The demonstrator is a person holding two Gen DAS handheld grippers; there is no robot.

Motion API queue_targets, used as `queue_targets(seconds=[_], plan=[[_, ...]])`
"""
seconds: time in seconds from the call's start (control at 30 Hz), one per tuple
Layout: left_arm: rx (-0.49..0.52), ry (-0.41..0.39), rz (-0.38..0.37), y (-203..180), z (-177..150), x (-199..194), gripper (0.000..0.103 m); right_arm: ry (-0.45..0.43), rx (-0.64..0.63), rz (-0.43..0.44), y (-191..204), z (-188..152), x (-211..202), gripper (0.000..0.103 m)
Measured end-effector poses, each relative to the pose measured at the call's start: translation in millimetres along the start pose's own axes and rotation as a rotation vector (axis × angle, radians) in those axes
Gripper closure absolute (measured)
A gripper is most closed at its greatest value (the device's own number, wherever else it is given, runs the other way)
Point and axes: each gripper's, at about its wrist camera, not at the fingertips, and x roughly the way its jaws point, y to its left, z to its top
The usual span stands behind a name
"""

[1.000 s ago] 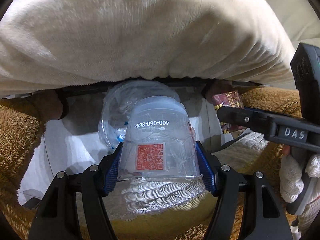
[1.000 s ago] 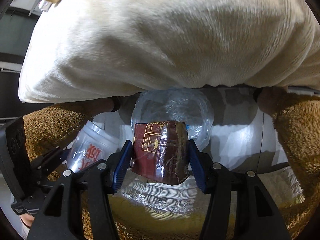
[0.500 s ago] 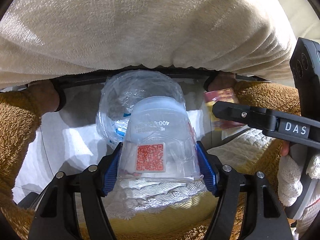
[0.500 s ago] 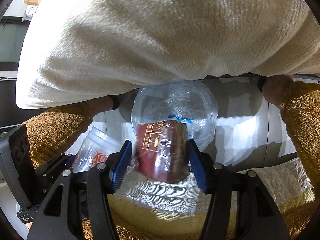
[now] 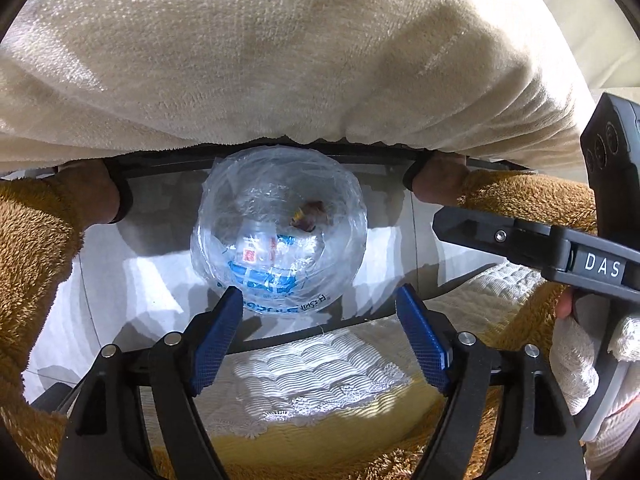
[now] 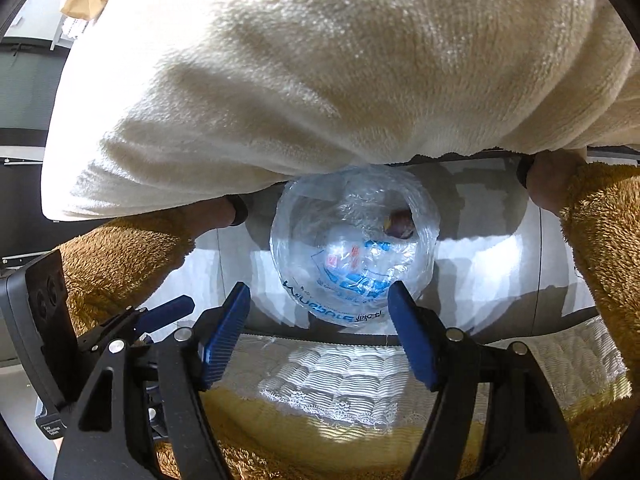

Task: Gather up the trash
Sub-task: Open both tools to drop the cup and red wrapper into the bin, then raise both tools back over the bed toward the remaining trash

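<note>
Both the left gripper (image 5: 320,320) and right gripper (image 6: 318,316) hang with jaws apart and empty above the clear bag (image 5: 280,236), whose mouth gapes upward, seemingly to catch trash (image 6: 398,226) already inside

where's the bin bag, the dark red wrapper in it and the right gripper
bin bag (image 5: 280,236): left wrist view, on its clear crinkled lining.
dark red wrapper (image 6: 398,226): right wrist view, on its middle, inside the bag.
right gripper (image 6: 318,334): right wrist view, midway between its blue fingertips.
</note>
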Motion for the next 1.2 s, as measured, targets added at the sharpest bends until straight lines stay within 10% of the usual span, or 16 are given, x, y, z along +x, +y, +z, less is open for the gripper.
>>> queue_targets(seconds=[0.43, 1.2], plan=[[0.008, -0.091, -0.039, -0.8, -8.2, -31.2, 0.026, -0.098, -0.099, 0.008, 14.3, -12.6, -34.2, 0.032], [0.035, -0.378, -0.043, -2.5, 44.6, -153.2, 0.026, -0.543, -0.381, -0.002, 70.9, 18.6, -174.8, 0.032]])
